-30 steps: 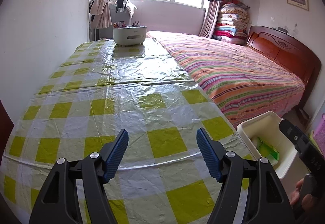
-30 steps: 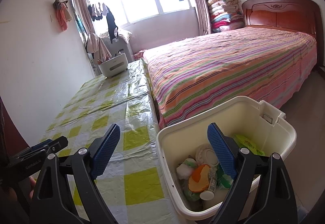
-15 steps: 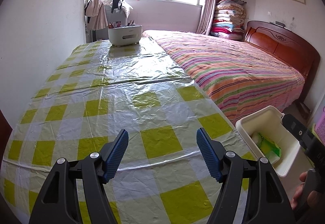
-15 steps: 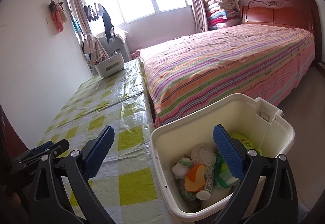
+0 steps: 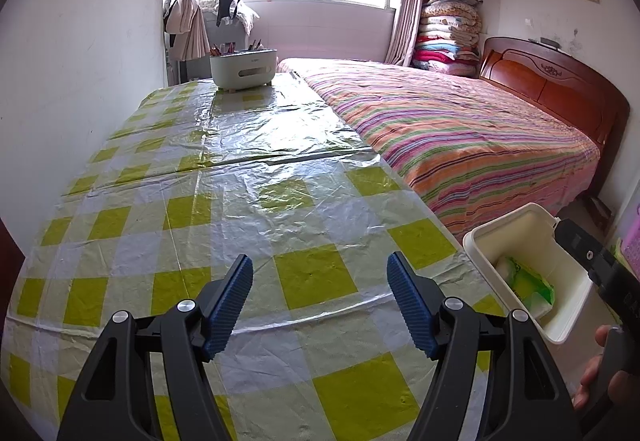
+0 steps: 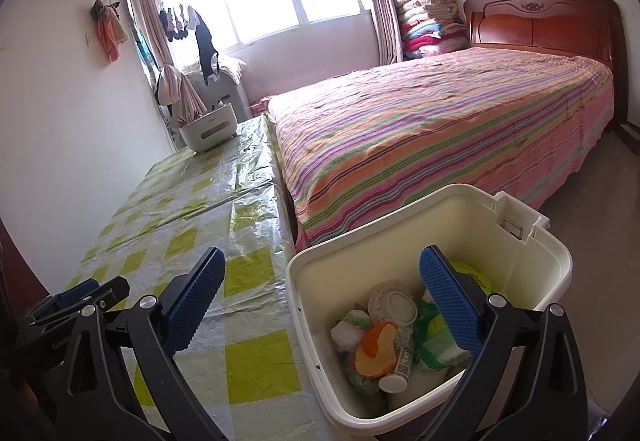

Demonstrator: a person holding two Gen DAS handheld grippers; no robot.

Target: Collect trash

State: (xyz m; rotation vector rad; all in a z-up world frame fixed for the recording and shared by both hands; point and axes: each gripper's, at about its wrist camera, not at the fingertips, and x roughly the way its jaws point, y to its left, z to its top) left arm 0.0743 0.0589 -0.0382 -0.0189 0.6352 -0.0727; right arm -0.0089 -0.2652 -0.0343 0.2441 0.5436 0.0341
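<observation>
1. Hovering over the checked surface (image 5: 280, 209), the left tongs (image 5: 320, 293) stand apart and hold nothing.
2. The right tongs (image 6: 320, 293) stand apart, empty, above the near rim of the white bin (image 6: 304, 305).
3. The trash (image 6: 384, 341) lies inside the bin, below the right tongs.
4. The bin stands beside the surface, near the striped bed (image 6: 420, 129).

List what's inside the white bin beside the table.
White bin holds an orange-and-white wrapper, a small white bottle, a round white lid, green-and-white packets and white wads. The bin floor is covered.
</observation>
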